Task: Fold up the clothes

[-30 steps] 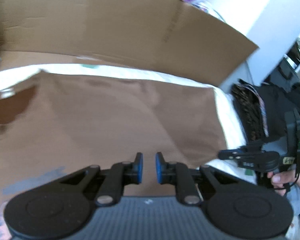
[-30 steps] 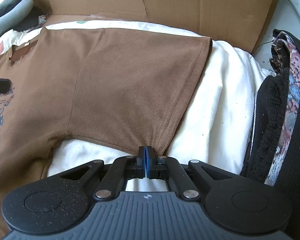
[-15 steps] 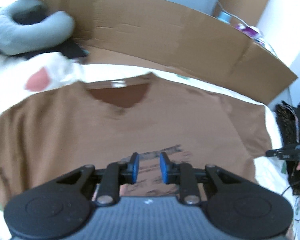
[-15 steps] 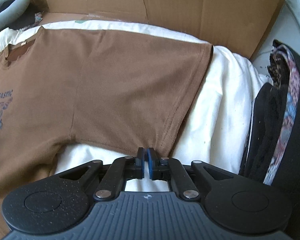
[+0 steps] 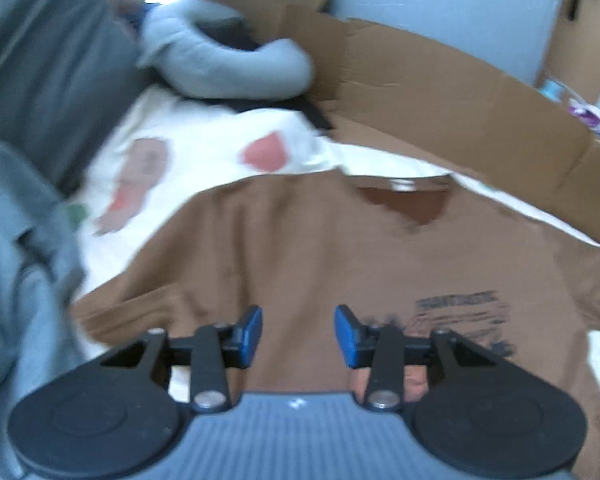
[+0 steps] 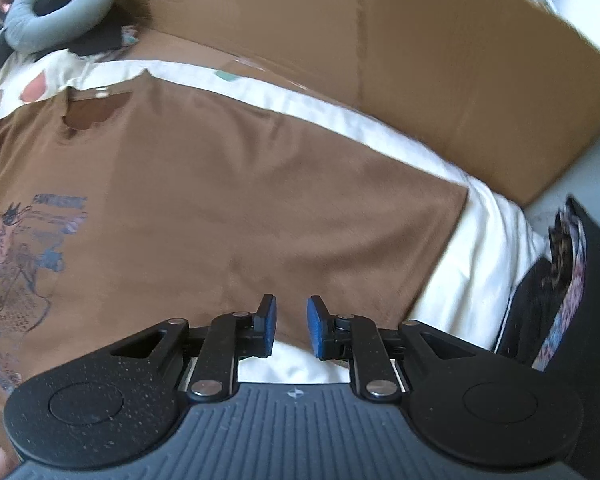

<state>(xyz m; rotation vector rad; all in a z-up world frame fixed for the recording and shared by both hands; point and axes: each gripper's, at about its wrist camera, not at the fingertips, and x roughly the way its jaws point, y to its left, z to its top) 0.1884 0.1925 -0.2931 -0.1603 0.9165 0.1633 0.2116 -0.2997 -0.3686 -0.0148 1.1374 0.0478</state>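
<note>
Lying face up on the white sheet [image 6: 380,128], the brown T-shirt [image 6: 228,184] is spread nearly flat, collar toward the cardboard panel [image 6: 440,72], print showing at its chest. No fold made yet, by the look of it.

Left gripper [image 5: 298,334]: jaws wide apart, holding nothing, hovering over the shirt's left half near the sleeve. View is motion-blurred.

Right gripper [image 6: 291,326]: jaws parted a moderate gap, empty, poised at the lower edge of the right sleeve, where brown cloth meets sheet.

Risks, as judged from here:
- Right jaws sit right at the sleeve hem; closing low could pinch the sheet along with the shirt, dragging bedding into the fold.
- Only 1 layer caught would leave the back panel behind, making a lopsided fold.
- Grey garment [image 5: 24,264] lies near the left sleeve; a sweeping pass could snag it.
- Uneven grips between the 2 tools would skew the crease.
</note>
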